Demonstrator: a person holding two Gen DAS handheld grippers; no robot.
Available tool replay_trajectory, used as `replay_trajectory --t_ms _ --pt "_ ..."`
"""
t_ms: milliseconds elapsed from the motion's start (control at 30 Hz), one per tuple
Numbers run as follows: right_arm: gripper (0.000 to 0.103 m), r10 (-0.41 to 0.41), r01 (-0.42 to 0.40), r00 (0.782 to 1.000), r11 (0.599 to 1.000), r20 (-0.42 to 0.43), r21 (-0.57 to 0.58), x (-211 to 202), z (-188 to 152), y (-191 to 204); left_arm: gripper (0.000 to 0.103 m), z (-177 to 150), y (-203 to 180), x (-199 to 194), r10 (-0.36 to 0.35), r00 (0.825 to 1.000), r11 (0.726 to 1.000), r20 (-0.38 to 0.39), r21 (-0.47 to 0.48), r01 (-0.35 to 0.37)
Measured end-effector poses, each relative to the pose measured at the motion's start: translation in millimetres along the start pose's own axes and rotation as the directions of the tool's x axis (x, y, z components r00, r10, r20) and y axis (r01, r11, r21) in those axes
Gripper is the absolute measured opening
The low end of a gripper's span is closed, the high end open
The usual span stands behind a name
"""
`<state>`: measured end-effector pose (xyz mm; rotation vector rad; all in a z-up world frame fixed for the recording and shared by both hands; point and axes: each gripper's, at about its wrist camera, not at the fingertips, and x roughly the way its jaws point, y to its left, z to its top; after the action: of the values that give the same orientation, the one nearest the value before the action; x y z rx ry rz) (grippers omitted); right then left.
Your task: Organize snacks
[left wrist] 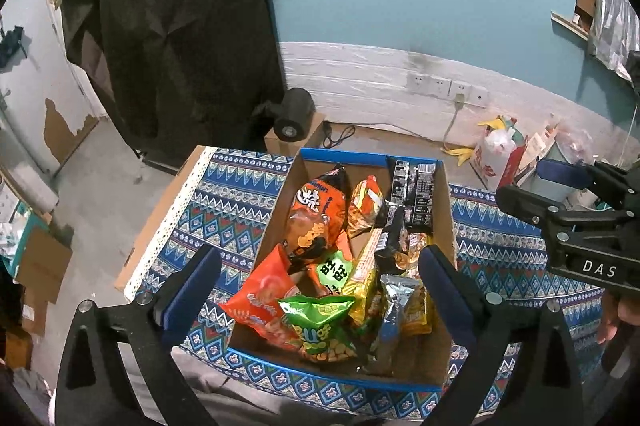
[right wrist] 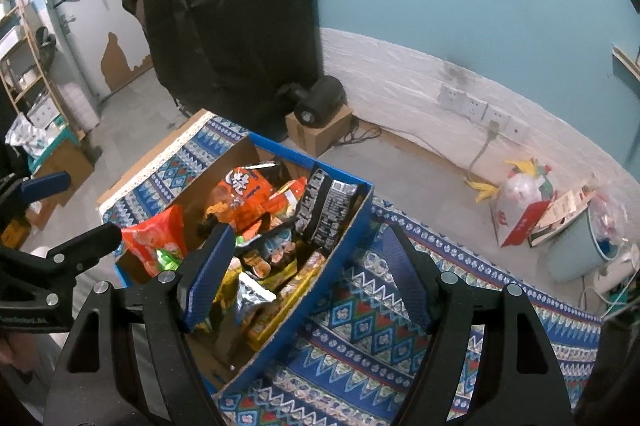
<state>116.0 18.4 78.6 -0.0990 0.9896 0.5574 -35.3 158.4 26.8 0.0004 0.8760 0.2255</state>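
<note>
Both jaws gape empty; right gripper (left wrist: 560, 186) reads "DAS" beside snack box (left wrist: 448, 210).

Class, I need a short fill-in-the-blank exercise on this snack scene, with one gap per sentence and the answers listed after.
1. The snack packets lie in a cardboard box with a ____ rim.
2. The left gripper hangs over the box with its jaws ____.
3. The green snack bag lies at the box's ____ end, closest to the camera.
4. The box rests on a patterned ____.

Missing words: blue; open; near; cloth
</note>
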Motion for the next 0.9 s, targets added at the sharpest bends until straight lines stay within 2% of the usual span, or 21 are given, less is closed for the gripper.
replay_trajectory --t_ms 567,900 --pt "0.075 -0.003 0.003 1.000 1.000 -0.009 0.005 0.7 -2.5 -6.1 0.100 1.2 -3.9 -2.2 -0.021 1.000 1.000 -0.006 0.003 0.021" --pt "0.075 0.003 -0.003 1.000 1.000 -0.009 0.007 -0.2 -2.6 -7.9 0.100 0.7 1.2 -1.0 -0.005 1.000 1.000 -0.011 -0.024 0.005"
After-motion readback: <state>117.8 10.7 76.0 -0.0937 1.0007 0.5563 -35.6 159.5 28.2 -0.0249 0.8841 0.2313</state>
